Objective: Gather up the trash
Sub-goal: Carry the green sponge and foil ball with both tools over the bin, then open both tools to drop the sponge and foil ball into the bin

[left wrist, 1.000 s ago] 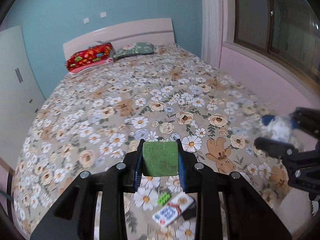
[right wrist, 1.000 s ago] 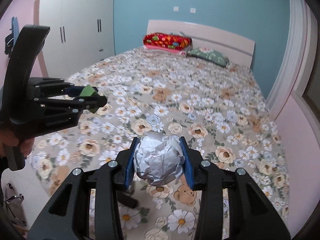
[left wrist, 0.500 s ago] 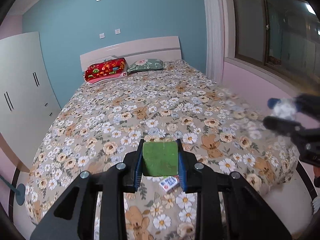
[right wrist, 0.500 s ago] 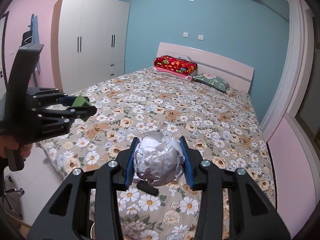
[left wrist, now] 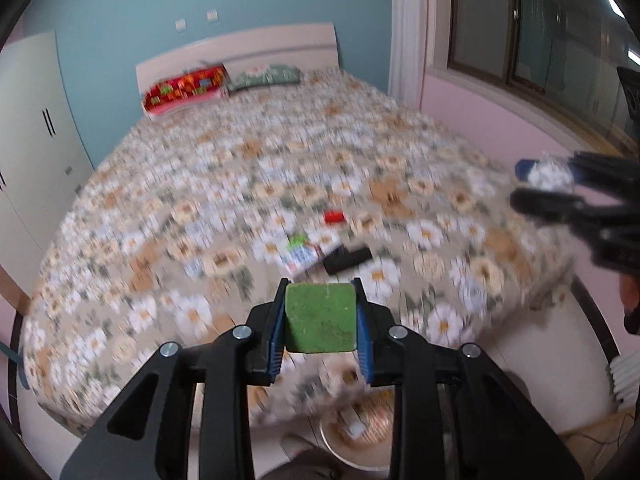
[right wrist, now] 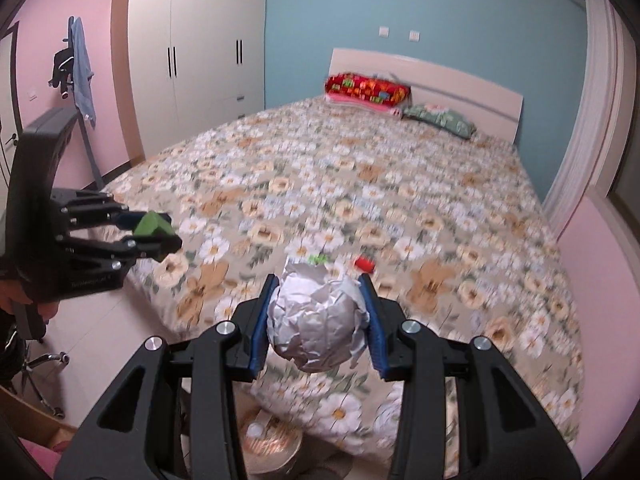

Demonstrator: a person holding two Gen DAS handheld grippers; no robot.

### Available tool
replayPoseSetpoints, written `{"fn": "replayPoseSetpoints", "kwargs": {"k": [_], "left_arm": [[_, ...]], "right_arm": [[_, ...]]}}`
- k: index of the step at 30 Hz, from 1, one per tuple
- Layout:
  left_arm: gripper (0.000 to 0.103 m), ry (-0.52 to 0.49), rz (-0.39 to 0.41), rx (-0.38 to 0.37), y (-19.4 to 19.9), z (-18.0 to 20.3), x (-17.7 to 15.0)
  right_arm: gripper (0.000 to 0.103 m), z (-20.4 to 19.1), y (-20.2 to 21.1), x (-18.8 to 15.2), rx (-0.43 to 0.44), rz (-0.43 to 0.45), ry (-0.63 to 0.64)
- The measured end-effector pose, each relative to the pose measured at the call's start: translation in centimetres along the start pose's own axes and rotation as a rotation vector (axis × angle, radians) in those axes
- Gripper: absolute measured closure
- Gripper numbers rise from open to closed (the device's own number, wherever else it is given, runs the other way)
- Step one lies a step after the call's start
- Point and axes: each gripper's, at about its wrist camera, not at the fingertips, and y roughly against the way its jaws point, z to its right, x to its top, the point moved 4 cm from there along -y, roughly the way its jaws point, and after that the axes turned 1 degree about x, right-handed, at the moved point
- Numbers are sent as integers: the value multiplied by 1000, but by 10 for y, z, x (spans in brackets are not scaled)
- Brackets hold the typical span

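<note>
Carry step, judged from both loads being lifted clear of the bed (right wrist: 400,184).

Left gripper (left wrist: 320,318): clamped on a green sponge block (left wrist: 320,318), pads flat against its two sides. Raised above the foot edge of the bed, slightly toward the wardrobe (right wrist: 188,52) side.

Right gripper (right wrist: 318,320): clamped on a crumpled paper ball (right wrist: 316,320), blue pads pressed into its sides. Held above the foot edge of the bed, on the window side.

Left on the bed, near the foot edge: a small green piece (left wrist: 298,240), a printed card or packet (left wrist: 302,258), a black object (left wrist: 346,258) just beside the packet, and a red piece (left wrist: 334,217) farther toward the headboard. Exact identity uncertain owing to motion blur.

Below the foot edge of the bed, on the floor: a round bin (left wrist: 360,436) with a copper-toned interior, something pale already inside. Partly hidden behind the gripper bodies in both views.

Next move, as a judgement: lower each gripper over the bin mouth and spread the pads only once the load hangs inside the rim. Paper ball light and likely to bounce out if dropped from height; sponge block likely to cling to one pad. Afterwards, return to the foot of the bed for the remaining items.
</note>
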Motion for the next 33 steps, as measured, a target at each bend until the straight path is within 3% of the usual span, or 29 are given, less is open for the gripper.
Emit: {"fn": "replayPoseSetpoints", "kwargs": {"k": [20, 33], "left_arm": [[71, 72, -335, -130, -142, 24, -173], [71, 138, -499, -192, -212, 37, -258]], "right_arm": [[62, -27, -139, -175, 128, -328, -120], [61, -50, -217, -280, 186, -547, -191]]}}
